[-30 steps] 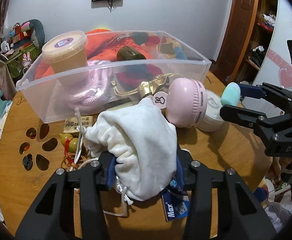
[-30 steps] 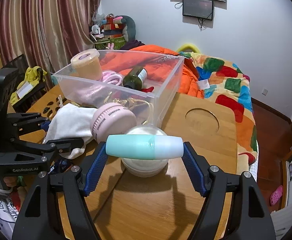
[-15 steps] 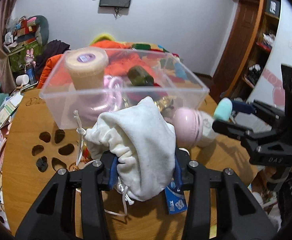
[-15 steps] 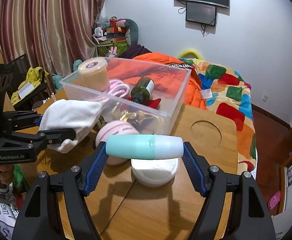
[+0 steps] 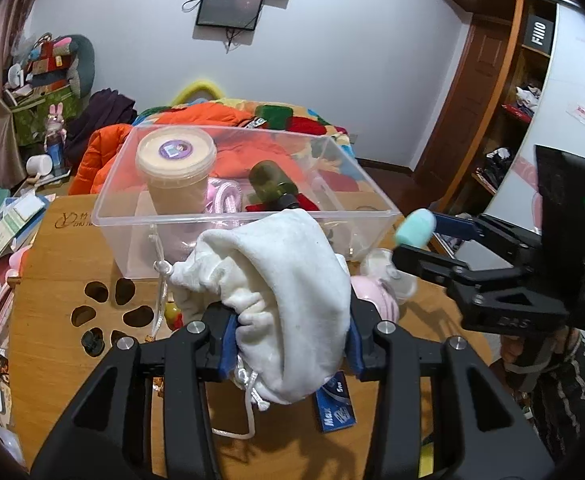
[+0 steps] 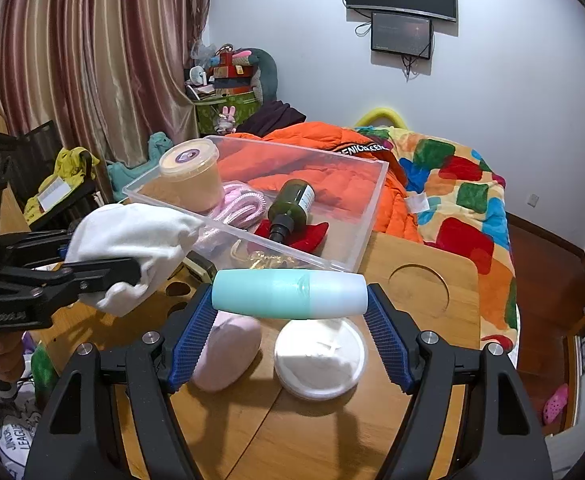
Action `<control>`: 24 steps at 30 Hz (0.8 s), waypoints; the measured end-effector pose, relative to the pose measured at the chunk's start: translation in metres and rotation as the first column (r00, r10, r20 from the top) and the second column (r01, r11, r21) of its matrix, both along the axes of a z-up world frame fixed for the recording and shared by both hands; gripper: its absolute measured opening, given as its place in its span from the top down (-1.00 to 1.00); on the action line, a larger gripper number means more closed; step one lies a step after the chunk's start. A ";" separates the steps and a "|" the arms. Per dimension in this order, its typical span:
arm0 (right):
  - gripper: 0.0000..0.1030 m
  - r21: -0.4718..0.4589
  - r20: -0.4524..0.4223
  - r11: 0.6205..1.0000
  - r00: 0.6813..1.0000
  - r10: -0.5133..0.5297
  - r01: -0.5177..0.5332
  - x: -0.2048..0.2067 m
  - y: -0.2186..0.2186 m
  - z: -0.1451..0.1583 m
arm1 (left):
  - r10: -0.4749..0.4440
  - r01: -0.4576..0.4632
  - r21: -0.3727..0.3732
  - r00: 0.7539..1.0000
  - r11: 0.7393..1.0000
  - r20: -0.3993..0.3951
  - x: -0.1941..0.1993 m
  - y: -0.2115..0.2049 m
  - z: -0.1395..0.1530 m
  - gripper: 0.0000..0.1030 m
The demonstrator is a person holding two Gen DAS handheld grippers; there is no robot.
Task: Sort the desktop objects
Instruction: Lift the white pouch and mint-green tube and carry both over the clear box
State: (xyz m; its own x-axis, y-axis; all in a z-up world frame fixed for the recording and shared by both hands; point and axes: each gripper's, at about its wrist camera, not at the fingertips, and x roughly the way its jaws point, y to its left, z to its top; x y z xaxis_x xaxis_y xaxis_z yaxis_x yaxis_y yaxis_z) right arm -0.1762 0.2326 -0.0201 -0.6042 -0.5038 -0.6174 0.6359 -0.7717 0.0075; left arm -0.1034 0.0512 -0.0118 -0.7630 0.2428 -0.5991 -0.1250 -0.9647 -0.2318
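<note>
My left gripper (image 5: pixel 288 340) is shut on a white drawstring pouch (image 5: pixel 280 292) and holds it above the wooden table, just in front of the clear plastic bin (image 5: pixel 372 212). The pouch also shows in the right wrist view (image 6: pixel 132 236). My right gripper (image 6: pixel 288 332) is shut on a teal and white capsule-shaped bottle (image 6: pixel 288 294), held crosswise above the table; its teal end shows in the left wrist view (image 5: pixel 415 227). The bin (image 6: pixel 368 208) holds a lidded beige tub (image 6: pixel 190 176), a pink rope (image 6: pixel 240 208), a dark green bottle (image 6: pixel 292 208) and a red item.
On the table (image 6: pixel 332 440) lie a pink round case (image 6: pixel 228 352) and a white round container (image 6: pixel 320 360) under the right gripper. A blue card (image 5: pixel 334 408) lies under the pouch. Paw-shaped cutouts (image 5: pixel 108 312) are at the left. A bed with orange and patchwork bedding (image 6: pixel 452 208) stands behind.
Both grippers have risen with their loads. The bin's inside now shows from higher up, and the pink case and white container lie lower in view.
</note>
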 end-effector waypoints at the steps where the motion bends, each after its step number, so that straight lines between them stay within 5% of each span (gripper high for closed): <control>1: -0.38 0.000 0.000 1.000 1.000 0.001 -0.001 0.000 0.000 0.000 | -0.003 0.003 -0.003 1.000 1.000 -0.007 0.002 0.000 0.002 0.18; 24: -0.38 -0.047 0.006 0.998 1.000 -0.029 0.029 -0.043 -0.016 0.015 | -0.004 0.001 -0.046 0.997 0.999 -0.075 -0.069 -0.006 0.038 0.18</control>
State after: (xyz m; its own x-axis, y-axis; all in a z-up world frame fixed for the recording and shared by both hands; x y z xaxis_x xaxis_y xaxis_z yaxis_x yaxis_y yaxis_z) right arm -0.2193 0.2162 -0.0054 -0.6158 -0.5149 -0.5964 0.6132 -0.7885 0.0475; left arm -0.1728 0.0450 0.0265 -0.8055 0.2185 -0.5508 -0.1429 -0.9737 -0.1773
